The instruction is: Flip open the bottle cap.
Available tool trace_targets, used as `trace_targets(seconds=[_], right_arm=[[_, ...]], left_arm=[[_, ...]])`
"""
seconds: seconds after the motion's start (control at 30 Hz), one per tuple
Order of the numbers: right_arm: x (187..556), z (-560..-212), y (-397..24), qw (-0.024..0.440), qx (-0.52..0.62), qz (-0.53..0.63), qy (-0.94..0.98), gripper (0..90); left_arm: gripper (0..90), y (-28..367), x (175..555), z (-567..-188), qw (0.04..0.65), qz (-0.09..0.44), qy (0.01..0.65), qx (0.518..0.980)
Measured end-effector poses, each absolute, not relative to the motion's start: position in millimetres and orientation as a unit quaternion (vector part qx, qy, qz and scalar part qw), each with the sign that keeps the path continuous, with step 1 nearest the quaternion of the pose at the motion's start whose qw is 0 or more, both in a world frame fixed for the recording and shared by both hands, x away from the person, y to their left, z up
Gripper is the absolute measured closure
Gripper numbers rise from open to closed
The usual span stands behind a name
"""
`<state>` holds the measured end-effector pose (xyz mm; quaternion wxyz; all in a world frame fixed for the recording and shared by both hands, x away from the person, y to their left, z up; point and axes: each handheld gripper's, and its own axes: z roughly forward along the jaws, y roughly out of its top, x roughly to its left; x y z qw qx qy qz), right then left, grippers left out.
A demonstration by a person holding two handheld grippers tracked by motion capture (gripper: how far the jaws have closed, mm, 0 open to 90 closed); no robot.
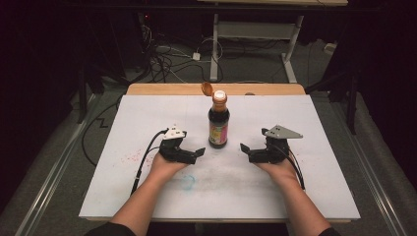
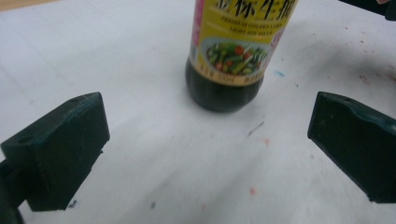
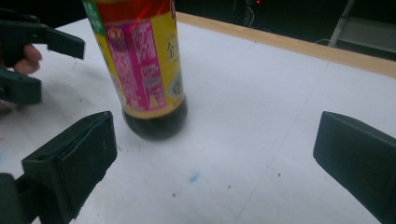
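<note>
A dark sauce bottle (image 1: 219, 120) with a yellow and pink label stands upright in the middle of the white board (image 1: 147, 113), its orange flip cap (image 1: 207, 89) hinged open. My left gripper (image 1: 200, 152) lies low to the bottle's left, jaws wide apart and empty. My right gripper (image 1: 244, 149) mirrors it on the other side, also open with nothing in it. In the left gripper view the bottle (image 2: 233, 51) stands a little beyond the gap of the left gripper (image 2: 208, 144). The right gripper view has the bottle (image 3: 144, 70) ahead and left of the right gripper (image 3: 215, 154).
The board lies on a wooden table (image 1: 162, 89) with faint paint stains near the front. Dark floor, cables (image 1: 162, 59) and a desk frame (image 1: 255, 34) lie beyond the far edge. In the right gripper view the other gripper (image 3: 28, 56) is at the far left.
</note>
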<state>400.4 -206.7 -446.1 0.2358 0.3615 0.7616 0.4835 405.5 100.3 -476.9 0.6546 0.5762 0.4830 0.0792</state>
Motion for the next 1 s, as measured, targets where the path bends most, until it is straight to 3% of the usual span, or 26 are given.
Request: trace_targets(seconds=[0.77,1.0], right_arm=[[336,-474,-257,0.252,0.377,0.474,0.755,0.4],[332,-478,-252,0.255,0.376,0.47,0.757,0.4]], left_arm=[[0.0,161,314,-493,0.659,0.129,0.472,0.571],[0.0,168,309,-493,0.663,0.135,0.481,0.557]])
